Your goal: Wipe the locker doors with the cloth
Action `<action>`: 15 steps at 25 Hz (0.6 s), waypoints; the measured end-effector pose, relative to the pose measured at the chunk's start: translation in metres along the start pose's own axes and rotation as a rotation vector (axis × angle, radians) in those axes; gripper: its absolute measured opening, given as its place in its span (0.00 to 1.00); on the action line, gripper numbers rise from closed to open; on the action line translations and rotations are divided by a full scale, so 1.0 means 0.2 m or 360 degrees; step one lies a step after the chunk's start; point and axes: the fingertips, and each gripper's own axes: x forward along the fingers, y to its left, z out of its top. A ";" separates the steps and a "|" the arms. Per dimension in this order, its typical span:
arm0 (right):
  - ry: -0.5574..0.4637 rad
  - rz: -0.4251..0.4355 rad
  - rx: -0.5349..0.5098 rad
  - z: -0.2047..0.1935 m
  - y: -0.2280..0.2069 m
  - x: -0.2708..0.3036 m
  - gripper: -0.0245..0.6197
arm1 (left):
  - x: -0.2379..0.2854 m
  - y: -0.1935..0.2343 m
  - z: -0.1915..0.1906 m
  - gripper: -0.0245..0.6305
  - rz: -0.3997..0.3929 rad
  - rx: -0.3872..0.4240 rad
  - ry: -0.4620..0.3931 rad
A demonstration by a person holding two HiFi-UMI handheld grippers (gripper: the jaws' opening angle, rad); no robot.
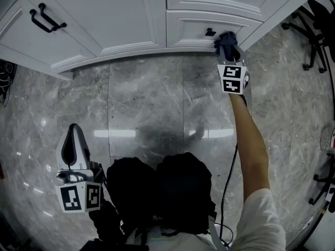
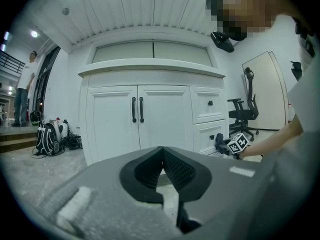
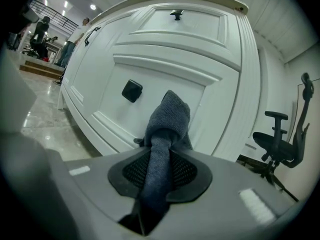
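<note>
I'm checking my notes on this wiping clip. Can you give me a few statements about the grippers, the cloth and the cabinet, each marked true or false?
1. The right gripper is clamped on a dark cloth. True.
2. The cloth is at the tall double doors with the long handles. False: it is at the lower drawer front, by the small black knob, to the right of the double doors.
3. The left gripper holds a second cloth. False: its jaws are together with nothing between them, and it is held back from the cabinet.
4. An office chair stands to the right of the white cabinet. True.
</note>
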 end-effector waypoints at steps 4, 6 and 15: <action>0.0008 0.0016 0.0038 -0.01 0.08 0.00 0.17 | 0.01 0.01 -0.03 0.04 -0.0012 -0.0046 0.0009; 0.0014 0.0041 0.0057 -0.01 0.14 0.01 0.17 | 0.01 0.01 -0.04 0.04 -0.0012 -0.0046 0.0014; -0.0056 0.0125 0.0140 0.13 0.43 0.05 0.17 | 0.00 0.05 -0.06 0.04 0.0002 -0.0038 0.0017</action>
